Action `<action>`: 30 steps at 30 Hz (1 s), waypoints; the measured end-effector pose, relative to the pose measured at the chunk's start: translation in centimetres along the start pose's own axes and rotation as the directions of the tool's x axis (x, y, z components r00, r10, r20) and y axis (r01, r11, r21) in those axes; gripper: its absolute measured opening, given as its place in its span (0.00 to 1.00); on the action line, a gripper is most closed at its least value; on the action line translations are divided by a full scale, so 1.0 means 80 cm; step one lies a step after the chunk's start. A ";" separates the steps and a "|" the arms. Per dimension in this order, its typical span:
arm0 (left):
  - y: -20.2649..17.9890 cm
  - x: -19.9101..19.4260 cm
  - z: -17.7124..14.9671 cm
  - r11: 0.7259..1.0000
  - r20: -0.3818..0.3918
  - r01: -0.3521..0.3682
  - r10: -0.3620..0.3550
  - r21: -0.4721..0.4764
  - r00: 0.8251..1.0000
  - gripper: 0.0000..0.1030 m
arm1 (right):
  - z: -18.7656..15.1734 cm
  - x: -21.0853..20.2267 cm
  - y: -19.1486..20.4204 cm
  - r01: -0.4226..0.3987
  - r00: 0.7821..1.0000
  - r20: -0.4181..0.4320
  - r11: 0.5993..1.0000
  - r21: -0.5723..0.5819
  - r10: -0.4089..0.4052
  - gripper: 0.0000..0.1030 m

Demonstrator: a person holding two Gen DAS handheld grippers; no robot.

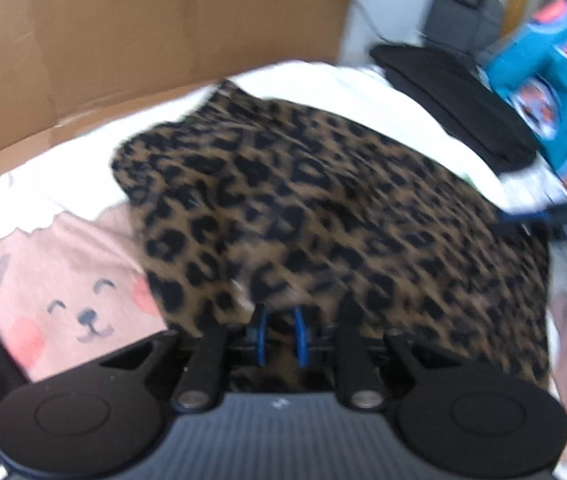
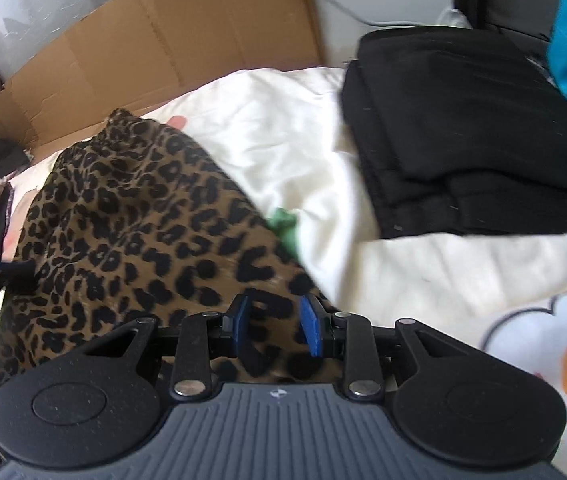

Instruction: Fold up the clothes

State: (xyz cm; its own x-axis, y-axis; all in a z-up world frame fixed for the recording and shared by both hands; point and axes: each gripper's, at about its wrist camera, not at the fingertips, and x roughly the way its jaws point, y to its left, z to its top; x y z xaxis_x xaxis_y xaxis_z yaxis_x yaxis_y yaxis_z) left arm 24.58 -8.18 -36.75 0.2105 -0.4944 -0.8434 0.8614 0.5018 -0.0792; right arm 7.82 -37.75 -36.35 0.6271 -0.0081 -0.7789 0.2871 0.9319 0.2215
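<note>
- Leopard-print fabric, brown with black spots: the garment is spread over a white bedsheet, filling the middle of both wrist views.
- The left gripper is seen at the garment's near edge. Its blue-padded fingers stand close together with cloth bunched around them; a pinch on the hem is judged likely, but the blur does not allow it to be confirmed (state recorded as undetermined).
- The right gripper is held over the opposite near edge. A clear gap is seen between its blue pads, with the print visible through the gap and under it, so it is recorded as parted and not clamped.
- Placement is judged as follows: one tool at each side of the same edge, so that the edge can be lifted evenly and carried over in a single fold.
- A folded black garment is lying on the sheet to the far right, well apart from the leopard piece; it is taken to be a finished item set aside.
- A pink bear print on the bedding is partly covered by the leopard cloth in the left view.
- A teal patterned garment is noted at the far right, and flattened cardboard stands behind the bed.
- A small green scrap is seen just beside the leopard edge; what it is cannot be told.
</note>
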 end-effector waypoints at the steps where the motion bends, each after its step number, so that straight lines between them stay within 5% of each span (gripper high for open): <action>1: -0.007 -0.007 -0.006 1.000 -0.003 0.012 -0.012 0.014 1.000 0.16 | -0.002 -0.004 -0.003 0.007 1.000 0.003 1.000 -0.002 -0.007 0.34; 5: -0.030 -0.026 -0.034 0.997 -0.026 0.069 -0.068 0.023 0.997 0.17 | -0.006 -0.008 -0.018 0.079 0.997 -0.002 0.997 0.004 -0.079 0.36; 8: -0.038 -0.026 -0.052 0.993 -0.037 0.117 -0.118 -0.005 0.992 0.18 | -0.009 -0.012 -0.032 0.058 0.998 -0.001 0.997 0.056 -0.058 0.36; 15: -0.035 -0.015 -0.073 0.992 -0.004 0.105 -0.106 -0.074 0.994 0.18 | -0.012 -0.038 -0.014 0.033 0.999 0.028 0.999 0.030 -0.034 0.36; 23: -0.026 -0.073 -0.082 0.985 0.050 0.064 -0.056 -0.158 0.997 0.18 | -0.020 -0.061 0.009 0.008 0.999 0.035 1.000 -0.012 -0.008 0.34; 30: -0.007 -0.122 -0.123 0.957 0.060 0.064 -0.049 -0.281 0.997 0.20 | -0.025 -0.078 0.066 -0.206 0.978 -0.033 0.976 -0.072 0.204 0.35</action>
State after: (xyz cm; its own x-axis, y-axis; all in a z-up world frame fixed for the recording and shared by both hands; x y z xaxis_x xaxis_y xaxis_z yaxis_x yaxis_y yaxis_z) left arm 17.50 3.36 -33.70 0.1950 -0.5603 -0.8050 0.7082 0.6483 -0.2796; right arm 3.99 -32.05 -31.48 0.6485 0.1944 -0.7360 0.0984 0.9373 0.3343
